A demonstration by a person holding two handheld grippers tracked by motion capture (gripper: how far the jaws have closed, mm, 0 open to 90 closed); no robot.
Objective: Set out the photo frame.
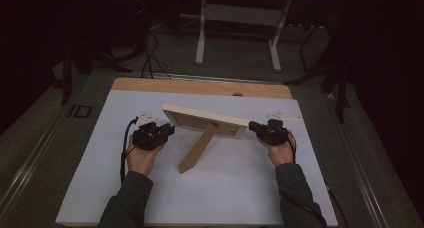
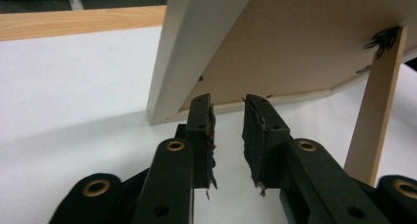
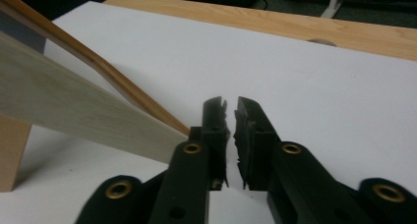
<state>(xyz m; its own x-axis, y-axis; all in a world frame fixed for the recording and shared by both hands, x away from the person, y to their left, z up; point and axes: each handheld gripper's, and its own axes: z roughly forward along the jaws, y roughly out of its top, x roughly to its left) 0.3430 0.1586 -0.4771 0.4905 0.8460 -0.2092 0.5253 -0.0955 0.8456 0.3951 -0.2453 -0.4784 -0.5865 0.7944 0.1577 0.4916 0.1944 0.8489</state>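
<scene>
Frame [image 1: 205,119] stands mid-mat [image 1: 225,198], tilted back on its easel leg [image 1: 198,149], w/ left gripper [image 1: 169,131] and right gripper [image 1: 252,125] flanking its ends. Left jaws are part open w/ a clear gap, right nearly shut, both empty, so risk IMO is a side nudge folding the leg and dropping the frame flat. Left gripper view shows leg hinge [image 2: 385,37] and backing; right gripper view shows frame edge just beside the jaws.
</scene>
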